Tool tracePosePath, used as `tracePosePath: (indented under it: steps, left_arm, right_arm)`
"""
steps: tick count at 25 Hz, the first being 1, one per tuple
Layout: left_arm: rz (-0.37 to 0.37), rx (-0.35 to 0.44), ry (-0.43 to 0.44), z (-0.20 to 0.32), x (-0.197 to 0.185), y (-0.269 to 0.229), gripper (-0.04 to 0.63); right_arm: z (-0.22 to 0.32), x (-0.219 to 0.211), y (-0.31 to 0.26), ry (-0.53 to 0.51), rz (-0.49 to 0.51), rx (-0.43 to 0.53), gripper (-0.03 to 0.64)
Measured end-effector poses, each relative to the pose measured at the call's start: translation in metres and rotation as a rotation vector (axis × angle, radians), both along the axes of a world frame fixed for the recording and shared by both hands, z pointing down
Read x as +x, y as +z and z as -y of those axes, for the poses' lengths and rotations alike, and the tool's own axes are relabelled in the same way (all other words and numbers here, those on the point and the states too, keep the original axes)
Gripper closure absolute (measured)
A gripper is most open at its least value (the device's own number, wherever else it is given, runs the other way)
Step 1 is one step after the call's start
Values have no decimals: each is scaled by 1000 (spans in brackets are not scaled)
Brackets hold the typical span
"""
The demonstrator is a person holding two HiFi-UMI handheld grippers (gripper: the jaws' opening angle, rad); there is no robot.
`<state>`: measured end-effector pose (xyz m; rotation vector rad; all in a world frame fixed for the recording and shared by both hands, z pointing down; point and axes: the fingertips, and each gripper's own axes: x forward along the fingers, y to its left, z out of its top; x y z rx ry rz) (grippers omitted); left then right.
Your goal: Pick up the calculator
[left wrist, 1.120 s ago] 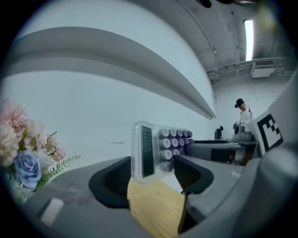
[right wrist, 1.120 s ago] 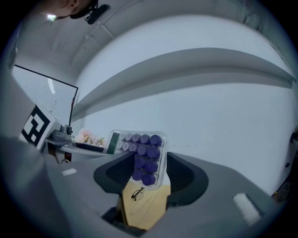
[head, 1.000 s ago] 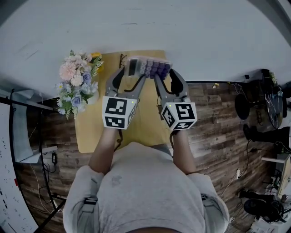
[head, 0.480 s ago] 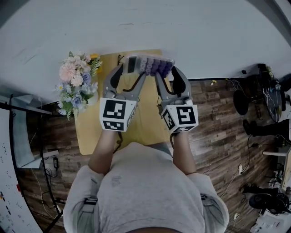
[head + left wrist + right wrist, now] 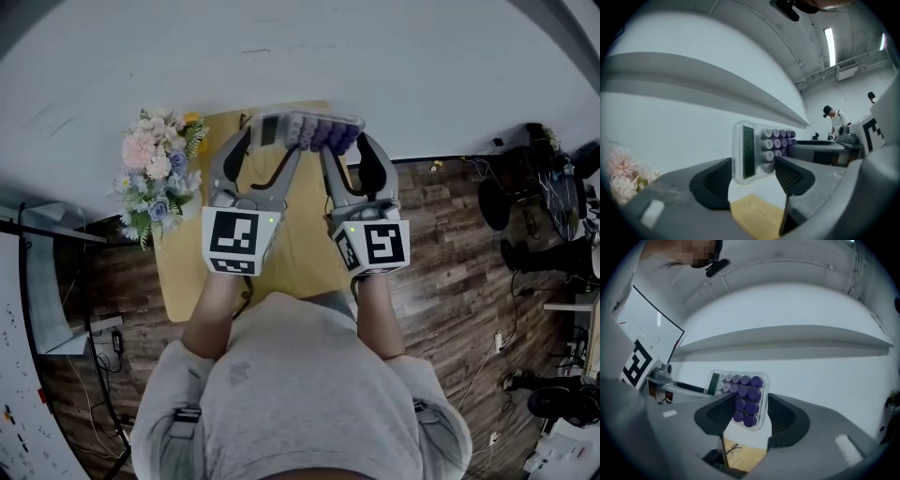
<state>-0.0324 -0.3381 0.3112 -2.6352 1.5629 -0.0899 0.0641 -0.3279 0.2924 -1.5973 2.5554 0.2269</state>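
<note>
White wall and a wooden table point(image 5: 300, 236) are seen behind the calculator point(image 5: 307, 131), which is held clear above the table. Its display end is clamped in the left gripper point(image 5: 274, 141) and its purple-keyed end in the right gripper point(image 5: 345, 145). Compared with a second ago, calculator and grippers are seen raised, nearer the wall in the head view; glasses point(image 5: 732, 449) are left on the table, flowers point(image 5: 157, 169) at its left edge.

The right gripper point(image 5: 748, 413) had its jaws clamped on the purple-keyed end of a clear-cased calculator point(image 5: 746, 390), tilted in the air before a white wall point(image 5: 825, 376); below, eyeglasses point(image 5: 732, 449) lay on a wooden table point(image 5: 749, 461).
</note>
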Motion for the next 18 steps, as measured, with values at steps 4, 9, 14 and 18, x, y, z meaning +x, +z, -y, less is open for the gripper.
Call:
tracePosePath:
  steps: [4, 9, 14, 18]
  left_arm:
    - [-6, 18, 4, -3, 1, -6, 293]
    - [-8, 25, 9, -6, 2, -9, 293]
    - [-11, 28, 7, -6, 2, -11, 293]
    - [-9, 29, 7, -7, 2, -12, 293]
  right_arm:
    - [-4, 0, -7, 7, -1, 21, 413]
    - [-8, 2, -10, 10, -3, 32, 413]
    - [-9, 1, -12, 11, -5, 39, 413]
    - [-10, 2, -13, 11, -6, 42, 413]
